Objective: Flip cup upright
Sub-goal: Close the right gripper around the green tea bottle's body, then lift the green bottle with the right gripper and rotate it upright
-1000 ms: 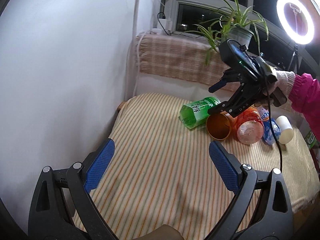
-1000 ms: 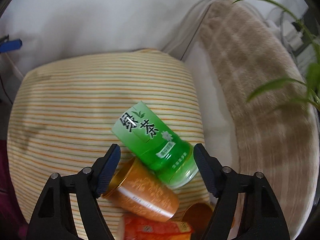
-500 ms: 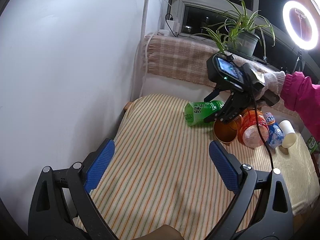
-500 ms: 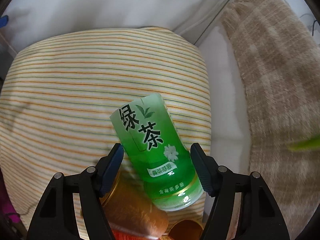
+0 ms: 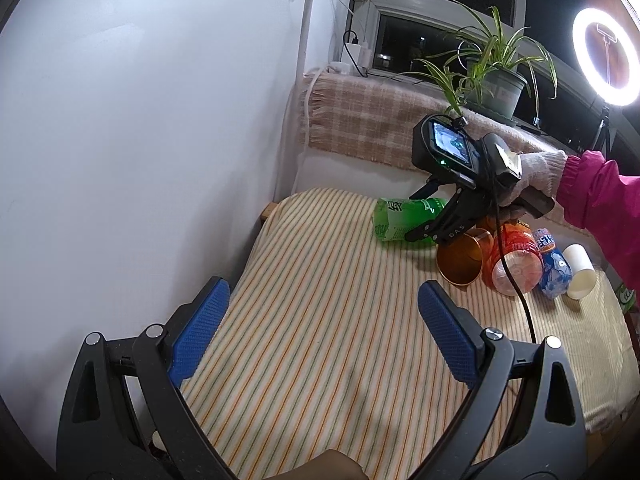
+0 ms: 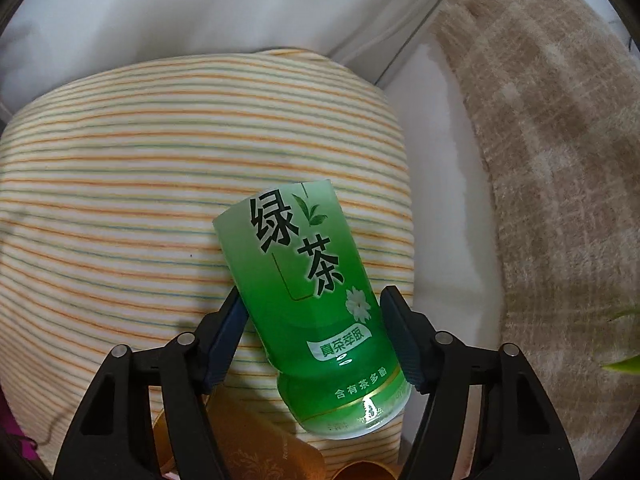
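**Inspector:** Start nearest you. Your left gripper (image 5: 320,332) hangs over the near end of the striped tablecloth (image 5: 320,360), its blue pads spread wide with only cloth between them. It grips nothing.

**Operator:** And the right one?

**Inspector:** Your right gripper (image 6: 314,332) straddles the green cup (image 6: 316,280), which lies on its side on the cloth. The left pad touches, or nearly touches, the cup's wall; the right pad stands just off the other side. From the right wrist view I cannot tell whether the jaws have taken hold yet. From the left wrist view, your gloved right hand (image 5: 536,178) holds the tool angled down onto the cup (image 5: 404,220).

**Operator:** How is the cup lying?

**Inspector:** Lengthwise along your fingers, its glossy end towards the camera, its printed body pointing away across the cloth. It sits near the far edge of the table, close to the wall.

**Operator:** What is beside it?

**Inspector:** A copper-coloured cup (image 5: 460,260), also on its side, lies just beside it. Next along come an orange bottle (image 5: 512,256), a blue packet (image 5: 554,264) and a white paper cup (image 5: 580,272), all lying down. Beyond, a plaid cloth (image 5: 360,120) covers the sill, with a potted plant (image 5: 492,80) on it and a lit ring light (image 5: 606,56) at the far right.
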Demonstrator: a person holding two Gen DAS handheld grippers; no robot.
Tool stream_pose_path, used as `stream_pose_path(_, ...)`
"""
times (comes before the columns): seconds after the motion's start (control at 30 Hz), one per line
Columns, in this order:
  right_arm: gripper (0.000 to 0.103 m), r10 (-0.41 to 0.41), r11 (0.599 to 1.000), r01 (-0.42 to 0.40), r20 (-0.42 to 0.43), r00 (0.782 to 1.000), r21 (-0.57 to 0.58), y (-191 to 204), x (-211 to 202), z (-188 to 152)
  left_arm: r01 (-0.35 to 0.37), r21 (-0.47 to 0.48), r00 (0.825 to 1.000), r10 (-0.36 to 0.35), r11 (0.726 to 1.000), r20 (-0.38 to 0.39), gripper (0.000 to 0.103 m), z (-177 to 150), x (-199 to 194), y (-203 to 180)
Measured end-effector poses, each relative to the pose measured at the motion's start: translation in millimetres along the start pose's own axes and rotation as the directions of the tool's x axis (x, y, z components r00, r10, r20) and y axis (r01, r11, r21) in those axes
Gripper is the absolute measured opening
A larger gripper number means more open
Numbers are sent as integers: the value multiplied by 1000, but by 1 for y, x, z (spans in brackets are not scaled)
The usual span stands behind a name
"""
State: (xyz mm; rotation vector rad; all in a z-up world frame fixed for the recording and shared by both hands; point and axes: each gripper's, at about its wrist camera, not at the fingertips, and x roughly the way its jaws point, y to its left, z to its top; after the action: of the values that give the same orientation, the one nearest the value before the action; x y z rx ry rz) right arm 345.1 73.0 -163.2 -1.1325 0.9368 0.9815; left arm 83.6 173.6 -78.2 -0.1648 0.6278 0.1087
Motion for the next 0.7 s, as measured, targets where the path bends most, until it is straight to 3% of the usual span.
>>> stream_pose_path(0.33, 66, -17, 995, -1, 175, 984, 100, 2, -54, 7, -4, 3, 1000, 4, 1000, 20, 97, -1, -12, -4)
stream_pose_path(0.57, 66, 4, 974, -76, 322, 947, 211, 16, -115, -21, 10, 8, 999, -11, 1000, 39, 97, -2, -27, -9)
stream_pose_path(0.7, 66, -8, 936, -131, 393, 920, 327, 28, -146, -45, 28, 23, 998, -29, 999, 52, 97, -3, -39, -18)
